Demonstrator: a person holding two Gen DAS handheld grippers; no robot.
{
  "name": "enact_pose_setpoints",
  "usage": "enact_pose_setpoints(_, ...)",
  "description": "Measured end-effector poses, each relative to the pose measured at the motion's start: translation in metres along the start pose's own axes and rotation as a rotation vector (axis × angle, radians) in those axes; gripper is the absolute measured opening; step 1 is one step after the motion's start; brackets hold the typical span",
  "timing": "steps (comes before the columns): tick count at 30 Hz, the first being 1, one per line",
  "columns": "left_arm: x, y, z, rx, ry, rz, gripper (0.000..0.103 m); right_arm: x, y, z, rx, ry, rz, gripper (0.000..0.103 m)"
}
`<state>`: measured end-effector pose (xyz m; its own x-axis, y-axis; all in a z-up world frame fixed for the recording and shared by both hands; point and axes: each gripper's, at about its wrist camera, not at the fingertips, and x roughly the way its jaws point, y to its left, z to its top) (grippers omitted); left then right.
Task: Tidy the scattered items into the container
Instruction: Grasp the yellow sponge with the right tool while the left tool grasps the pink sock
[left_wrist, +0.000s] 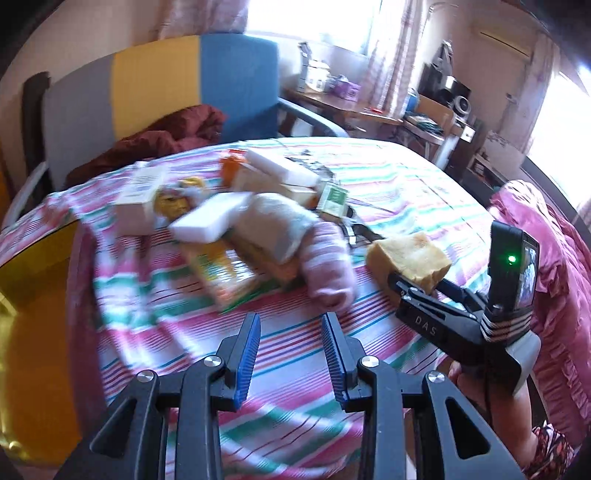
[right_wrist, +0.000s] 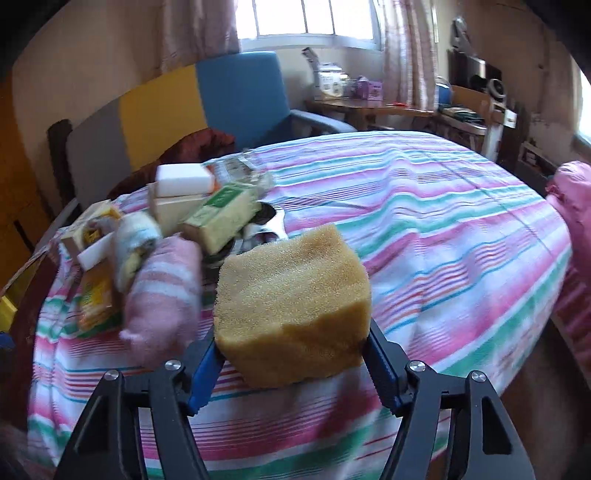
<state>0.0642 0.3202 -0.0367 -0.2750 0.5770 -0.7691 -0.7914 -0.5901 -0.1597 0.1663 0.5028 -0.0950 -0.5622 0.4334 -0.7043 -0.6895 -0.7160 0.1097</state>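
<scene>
At the far left of the left wrist view a yellow container (left_wrist: 33, 295) shows only as a blurred wall beside the striped cloth (left_wrist: 288, 332) that covers the counter; what lies inside it cannot be told. Right of it, on the cloth, sits the heap of scattered items: a white box (left_wrist: 138, 199) at the heap's left, a white block (left_wrist: 207, 218) tilted in front of it, a yellow-green packet (left_wrist: 218, 273) lying flat below that, then a rolled pale cloth (left_wrist: 277, 229) and a pink striped towel roll (left_wrist: 330, 266) leaning out toward the camera, with a small green box (left_wrist: 334, 197) behind them. All of this is smeared by motion, so labels cannot be read. In the foreground the left gripper (left_wrist: 291, 325) hangs over bare cloth near the towel roll, its blue fingers (left_wrist: 249, 354) partly apart with nothing between them. Further right, the yellow sponge (left_wrist: 410, 260) rests on the cloth just beside the heap, and the right gripper (left_wrist: 417, 288) reaches it from the right with a hand (left_wrist: 480, 384) behind it. In the right wrist view the same sponge (right_wrist: 291, 310) fills the gap between the right gripper's (right_wrist: 291, 354) blue fingers (right_wrist: 205, 373), which stand wide and press its two sides.
</scene>
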Motion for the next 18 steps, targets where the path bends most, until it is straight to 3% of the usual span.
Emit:
enact_pose_setpoints(5,0.038,-0.014,0.013,-0.032,0.053,-0.121,0.034,0.003,-0.006,-0.003,0.002,-0.004,0.045,0.073)
enact_pose_setpoints(8,0.058,-0.018,0.018,-0.046,0.098,-0.164,0.034,0.010,-0.015,-0.003,0.067,0.019,0.084,0.075)
enact_pose_setpoints(18,0.103,-0.018,0.025,-0.078,0.202,-0.071,0.033,0.012,-0.012,-0.007,0.057,0.007,0.073,0.075)
